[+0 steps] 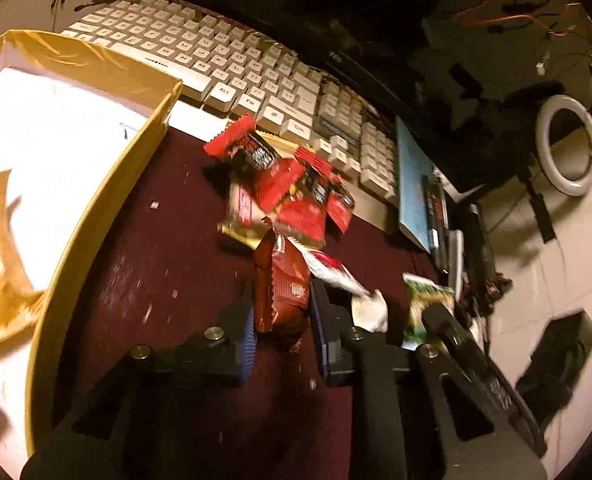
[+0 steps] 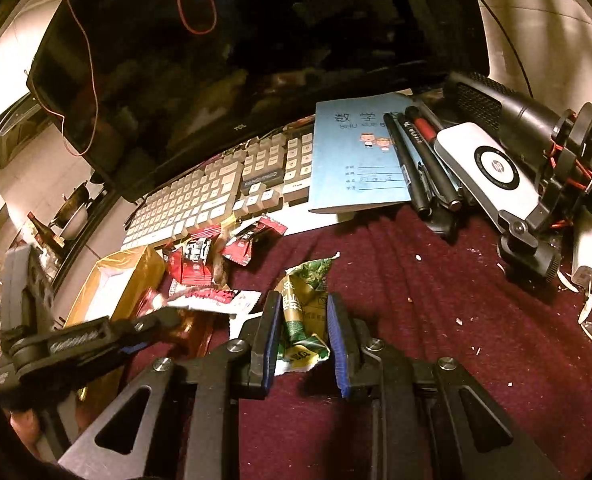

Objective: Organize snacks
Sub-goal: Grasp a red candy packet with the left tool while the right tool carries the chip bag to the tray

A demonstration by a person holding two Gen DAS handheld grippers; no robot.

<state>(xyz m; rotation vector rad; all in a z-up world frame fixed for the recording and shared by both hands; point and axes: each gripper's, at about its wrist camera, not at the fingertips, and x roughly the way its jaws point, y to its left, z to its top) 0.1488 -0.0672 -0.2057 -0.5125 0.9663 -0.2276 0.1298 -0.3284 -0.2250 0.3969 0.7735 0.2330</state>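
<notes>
Left wrist view: our left hand-held gripper is clamped on a dark red packet, long axis running straight ahead, gold box close to its left. Right hand-held gripper seems to pinch the green packet on the counter.

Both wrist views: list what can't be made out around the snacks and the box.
- Left view: box interior overexposed; its near end is cut off.
- Left view: dark red packet print motion-blurred, unreadable.
- Right view: green packet lower part hidden by the right gripper fingers.
- Right view: left gripper tips hidden.
</notes>
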